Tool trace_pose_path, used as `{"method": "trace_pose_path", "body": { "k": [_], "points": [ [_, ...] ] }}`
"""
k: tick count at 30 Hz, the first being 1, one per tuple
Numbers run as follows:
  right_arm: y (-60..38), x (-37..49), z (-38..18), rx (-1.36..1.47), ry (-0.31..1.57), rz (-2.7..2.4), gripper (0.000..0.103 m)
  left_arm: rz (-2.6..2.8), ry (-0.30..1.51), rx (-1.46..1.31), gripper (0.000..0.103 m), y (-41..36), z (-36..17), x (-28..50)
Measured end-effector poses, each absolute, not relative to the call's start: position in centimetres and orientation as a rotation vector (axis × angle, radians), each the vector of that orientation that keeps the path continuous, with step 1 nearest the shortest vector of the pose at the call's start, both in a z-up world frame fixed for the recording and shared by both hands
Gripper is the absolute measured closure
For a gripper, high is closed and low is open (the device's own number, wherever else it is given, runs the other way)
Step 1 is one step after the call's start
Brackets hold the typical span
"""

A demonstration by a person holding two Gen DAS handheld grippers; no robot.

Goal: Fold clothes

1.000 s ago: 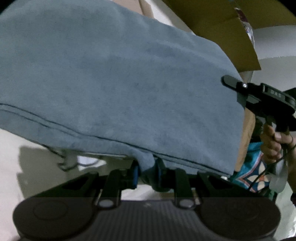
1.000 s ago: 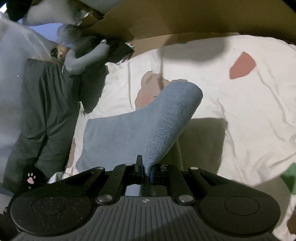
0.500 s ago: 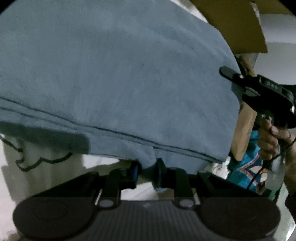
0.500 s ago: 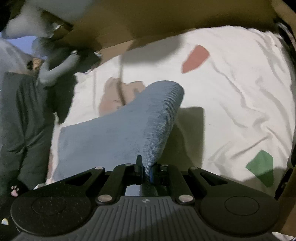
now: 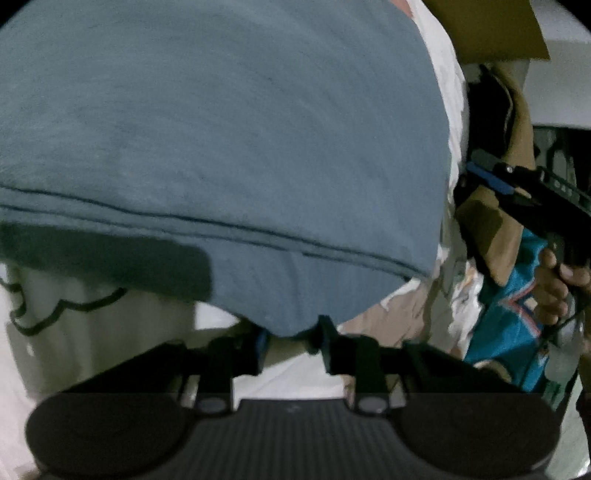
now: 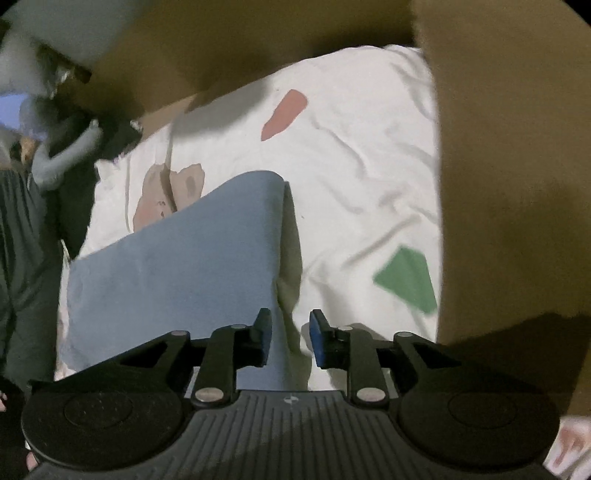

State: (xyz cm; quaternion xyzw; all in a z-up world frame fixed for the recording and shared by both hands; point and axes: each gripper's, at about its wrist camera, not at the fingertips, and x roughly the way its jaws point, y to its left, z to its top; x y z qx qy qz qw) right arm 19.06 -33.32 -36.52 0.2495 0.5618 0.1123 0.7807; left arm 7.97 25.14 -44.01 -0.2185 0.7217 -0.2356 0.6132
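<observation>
Looking down my left gripper (image 5: pixel 290 341), I see its jaws have just been opening: they stand apart, and the lowest fold of the blue-grey garment (image 5: pixel 221 147) hangs between the fingertips without being pinched. That cloth fills most of the left wrist view, its stitched hem running across the lower part, and it blocks nearly everything behind it. Under it lies a white bedsheet (image 5: pixel 92 332) with a dark outlined print. Off to the right I can pick out the right gripper (image 5: pixel 517 184), a hand (image 5: pixel 554 284) on its handle, a turquoise patterned fabric (image 5: pixel 509 314) and a brown cardboard flap (image 5: pixel 487 33) at the top.

My right gripper (image 6: pixel 290 338) has also just been opening; its blue-padded jaws are spread and the garment's edge (image 6: pixel 177 266) runs between them, nearer the left pad, neither pad pressing on it. From this side the garment reads as a folded slab lying on the sheet (image 6: pixel 351 155), its far end rolled over in a rounded fold.

Only the right wrist view shows the sheet's coloured patches: a reddish one (image 6: pixel 284 114), a green one (image 6: pixel 406 280) and a tan one (image 6: pixel 166 192) partly behind the fold. It also shows cardboard (image 6: pixel 517 184) closing in on the right and top, a dark green garment (image 6: pixel 26 258) along the left edge, and a grey plush toy (image 6: pixel 62 147) beyond it, blurred.
</observation>
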Motion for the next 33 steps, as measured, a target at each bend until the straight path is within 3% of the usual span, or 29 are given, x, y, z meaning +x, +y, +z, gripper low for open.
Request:
{"method": "trace_pose_path", "body": {
  "k": [4,7,11,15,26,31,33],
  "points": [
    [-33.5,16.3,-36.1,0.583,1.183,0.215,0.076,-0.554,1.655,-0.451,0.071,25.5,-42.5,8.4],
    [-33.6,15.8,-34.9,0.582,1.157,0.183,0.061,-0.536,1.631,-0.389,0.061,25.7,-40.4,9.6],
    [-33.5,16.1,-32.6,0.558,1.137,0.172,0.061,-0.525,1.631,-0.294,0.059,26.6,-38.9,10.8],
    [-33.0,16.7,-28.9,0.521,1.123,0.193,0.060,-0.508,1.625,-0.227,0.059,21.7,-35.9,12.1],
    [-30.8,17.8,-20.1,0.311,1.096,0.252,0.060,-0.369,1.568,-0.296,0.059,16.8,-29.6,17.3],
    [-29.4,18.3,-15.8,0.253,1.060,0.277,0.059,-0.300,1.472,-0.323,0.057,19.6,-24.7,19.4],
    [-29.1,18.5,-14.0,0.249,1.034,0.274,0.054,-0.261,1.432,-0.340,0.057,21.3,-23.0,20.2]
  ]
}}
